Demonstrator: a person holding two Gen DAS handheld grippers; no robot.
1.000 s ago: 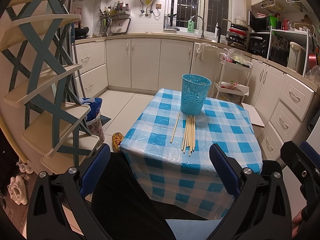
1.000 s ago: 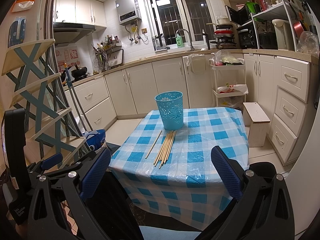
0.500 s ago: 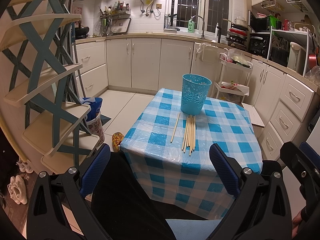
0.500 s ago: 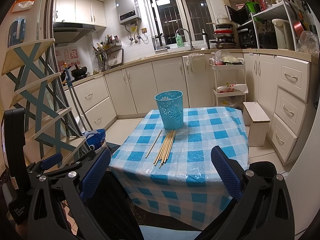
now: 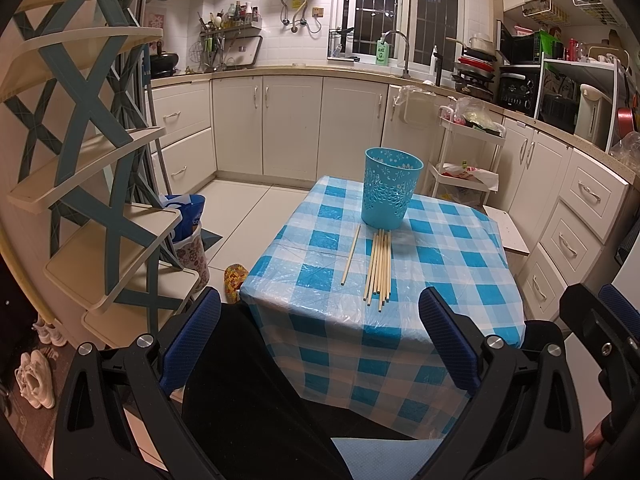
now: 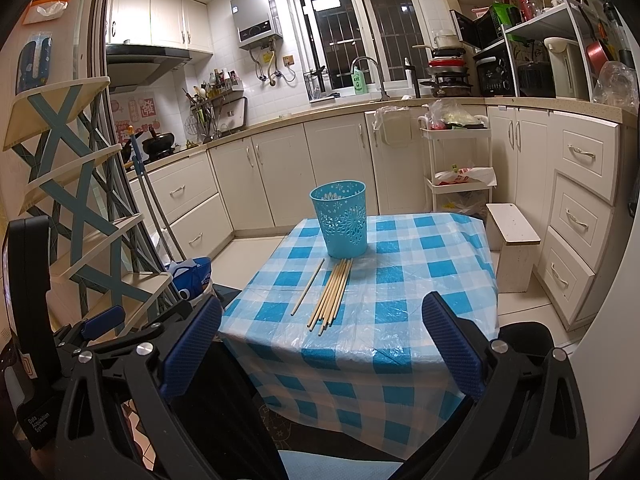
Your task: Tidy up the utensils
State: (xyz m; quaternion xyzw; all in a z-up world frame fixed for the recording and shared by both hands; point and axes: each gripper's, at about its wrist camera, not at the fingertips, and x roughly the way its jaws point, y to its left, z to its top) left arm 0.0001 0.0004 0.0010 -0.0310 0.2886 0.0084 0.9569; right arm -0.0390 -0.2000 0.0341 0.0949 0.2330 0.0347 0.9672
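Several wooden chopsticks lie bundled on a table with a blue checked cloth; one lone chopstick lies just left of them. A blue perforated holder cup stands upright right behind them. The chopsticks, the lone chopstick and the cup also show in the right wrist view. My left gripper is open and empty, held back from the table's near edge. My right gripper is open and empty, likewise short of the table.
A cross-braced shelf rack stands at the left. Kitchen cabinets line the back and right walls. A white trolley and a small stool stand right of the table. A blue bag sits on the floor.
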